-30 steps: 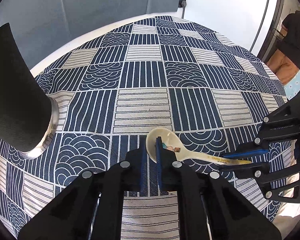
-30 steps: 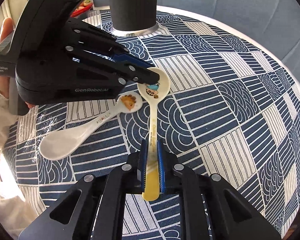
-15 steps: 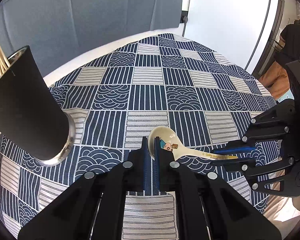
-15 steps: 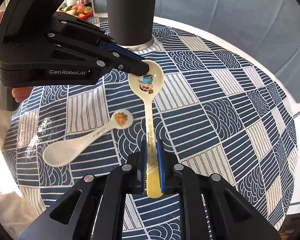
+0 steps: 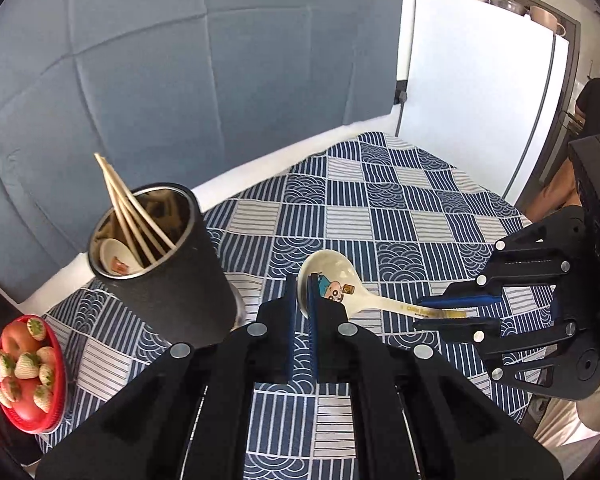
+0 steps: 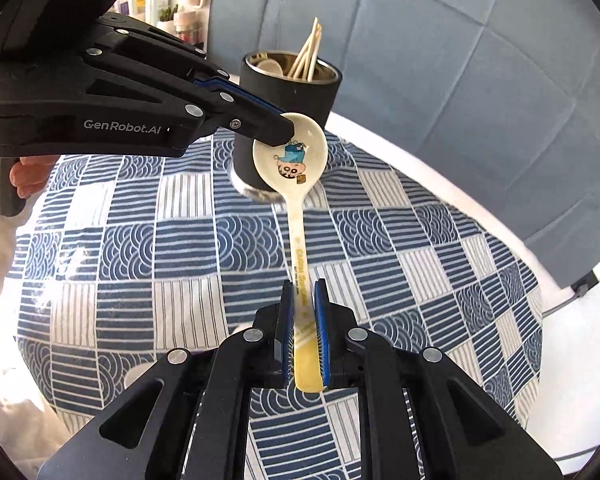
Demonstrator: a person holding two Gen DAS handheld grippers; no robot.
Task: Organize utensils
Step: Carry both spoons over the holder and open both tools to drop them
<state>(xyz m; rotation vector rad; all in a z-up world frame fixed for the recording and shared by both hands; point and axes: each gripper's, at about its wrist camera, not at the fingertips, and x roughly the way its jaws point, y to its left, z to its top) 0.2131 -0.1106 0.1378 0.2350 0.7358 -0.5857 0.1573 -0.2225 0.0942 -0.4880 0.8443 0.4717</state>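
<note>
Spoon (image 6: 296, 184): cream ceramic, cartoon print in the bowl, yellow lettering along the handle. It is held clear of the worktop (image 6: 188, 248) by 2 claws at once. The left claw (image 5: 302, 300) is closed on the rim of the spoon bowl; its blue pads pinch the bowl edge. The right claw (image 6: 305, 332) is closed on the handle near its yellow end, with 1 pad on each side of the handle. In the left wrist view the spoon (image 5: 336, 290) spans from the left claw across to the right claw (image 5: 440, 314), roughly level.

Worktop cover: navy and white patchwork tablecloth (image 5: 380, 220).

Utensil holder (image 5: 160, 264): black cylinder with metal lining, upright near the worktop's left edge and toward its far edge, just beside the held spoon bowl. Contents: several pale chopsticks (image 5: 128, 208) leaning against the rim, and 1 white spoon (image 5: 116, 258) inside.

Red bowl (image 5: 26, 372) of strawberries: beyond the worktop's left edge.
</note>
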